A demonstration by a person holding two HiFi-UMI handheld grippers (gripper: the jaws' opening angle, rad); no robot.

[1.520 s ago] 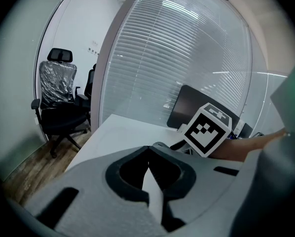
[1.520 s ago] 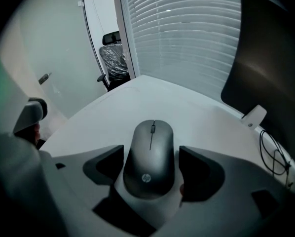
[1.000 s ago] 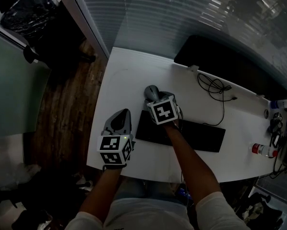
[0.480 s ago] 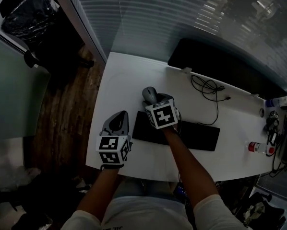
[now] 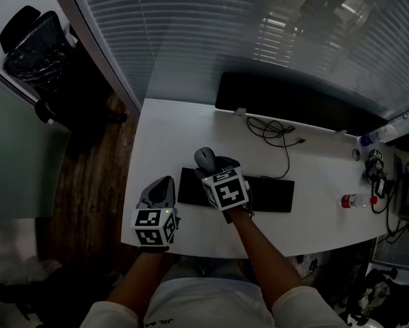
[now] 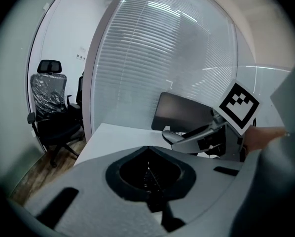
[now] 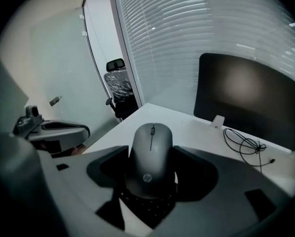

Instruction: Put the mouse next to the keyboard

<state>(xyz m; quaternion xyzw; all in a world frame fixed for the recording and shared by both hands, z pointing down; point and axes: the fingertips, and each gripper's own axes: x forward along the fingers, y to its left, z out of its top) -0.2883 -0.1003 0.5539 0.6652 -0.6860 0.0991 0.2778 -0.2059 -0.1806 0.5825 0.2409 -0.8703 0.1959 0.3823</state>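
Note:
A dark grey mouse sits between the jaws of my right gripper, which is shut on its sides and holds it in the air above the left end of the black keyboard. In the right gripper view the mouse fills the gap of the right gripper, with keyboard keys showing below it. My left gripper hangs over the desk's front left corner, left of the keyboard. Its jaws are together and hold nothing; the left gripper looks the same in its own view.
The white desk carries a dark monitor along its far edge, a coiled black cable and a small bottle at the right. A black office chair stands on the wooden floor at left. Window blinds run behind the desk.
Both grippers have risen off the desk, the right one carrying the mouse up above the keyboard's left end. The head view has pulled back and shows more of the desk.

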